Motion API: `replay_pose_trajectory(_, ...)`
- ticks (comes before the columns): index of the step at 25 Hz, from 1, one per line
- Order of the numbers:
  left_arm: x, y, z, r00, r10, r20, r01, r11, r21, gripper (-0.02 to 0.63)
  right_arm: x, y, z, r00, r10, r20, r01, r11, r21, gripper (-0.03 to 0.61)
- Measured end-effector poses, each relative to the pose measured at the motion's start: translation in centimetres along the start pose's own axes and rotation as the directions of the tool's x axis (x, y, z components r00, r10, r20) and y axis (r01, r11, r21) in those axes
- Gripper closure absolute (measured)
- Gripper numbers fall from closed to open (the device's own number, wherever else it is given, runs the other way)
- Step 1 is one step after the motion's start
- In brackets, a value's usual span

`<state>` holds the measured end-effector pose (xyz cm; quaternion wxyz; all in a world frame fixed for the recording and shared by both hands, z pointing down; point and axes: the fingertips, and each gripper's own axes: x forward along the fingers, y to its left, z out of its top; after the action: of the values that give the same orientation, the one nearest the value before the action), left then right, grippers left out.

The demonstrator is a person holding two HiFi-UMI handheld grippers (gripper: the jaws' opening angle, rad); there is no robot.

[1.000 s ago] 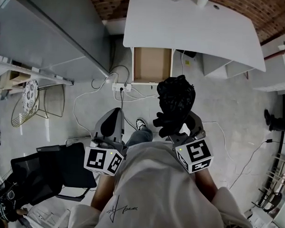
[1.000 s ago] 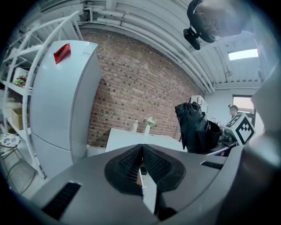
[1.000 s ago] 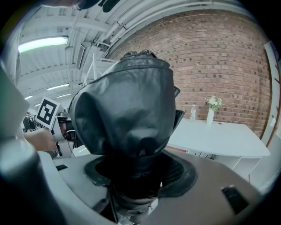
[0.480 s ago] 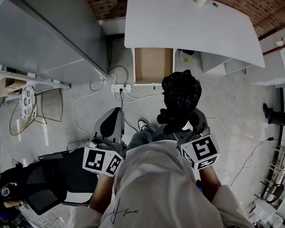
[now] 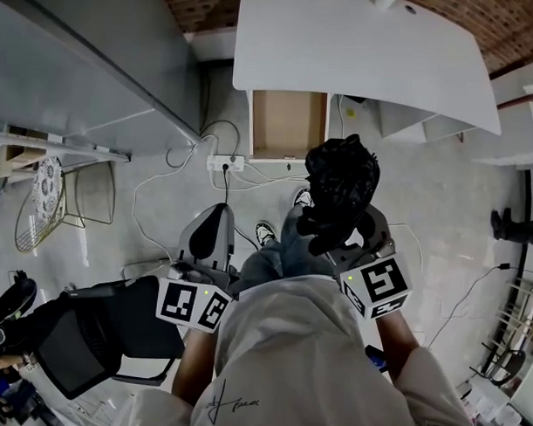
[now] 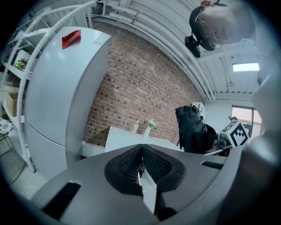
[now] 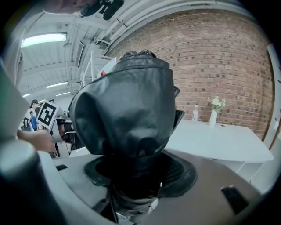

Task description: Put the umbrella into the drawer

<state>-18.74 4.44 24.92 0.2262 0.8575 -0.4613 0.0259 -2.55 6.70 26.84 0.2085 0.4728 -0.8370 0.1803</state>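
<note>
Umbrella (image 5: 339, 188), black and folded, is standing upright with the right gripper (image 5: 338, 243) clamping its lower end; it is hanging over the floor, short of the open drawer (image 5: 287, 123) under the white desk (image 5: 368, 54); the left gripper (image 5: 210, 235) is holding nothing, jaws pressed together.

The black umbrella (image 5: 339, 186) is folded, its cloth bunched into a crumpled bundle. It stands upright, clamped at its lower end in the right gripper (image 7: 136, 178). The drawer (image 5: 287, 123) is pulled open from the near edge of the white desk (image 5: 368, 45), showing its brown inside, well apart from the umbrella.
</note>
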Motion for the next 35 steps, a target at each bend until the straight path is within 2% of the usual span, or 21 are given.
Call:
replay_pose_trajectory(4,1.7,-0.3,-0.6,1.0,0.008,-0.017,-0.008,1.0,-0.007,0.597,1.4,-1.3,-0.5,0.999,0.033,-0.013,-0.033,0.999,0.003,0.316)
replay_pose_trajectory(9,3.6,-1.0,-0.8,0.998,0.049,-0.029,-0.048,0.997,0.053,0.597,2.3,-3.8,-1.2,0.998,0.048,-0.037,-0.048,0.999,0.007,0.316)
replay_pose_trajectory(14,6.2,-0.1,-1.4,0.997,0.048,-0.053,-0.047,0.998,0.032,0.597,4.6,-6.2,-1.9,0.997,0.059,-0.058,-0.058,0.998,0.016,0.316)
replay_pose_trajectory(21,8.4,-0.4,-1.6,0.993,0.088,-0.082,-0.086,0.996,0.027,0.597,5.9,-8.9,-2.5,0.993,0.079,-0.09,-0.077,0.997,0.024,0.316)
replay_pose_trajectory(35,12.7,0.1,-4.7,0.983,0.089,-0.16,-0.09,0.996,-0.004,0.597,10.2,-11.1,-4.8,0.982,0.131,-0.135,-0.127,0.991,0.036,0.316)
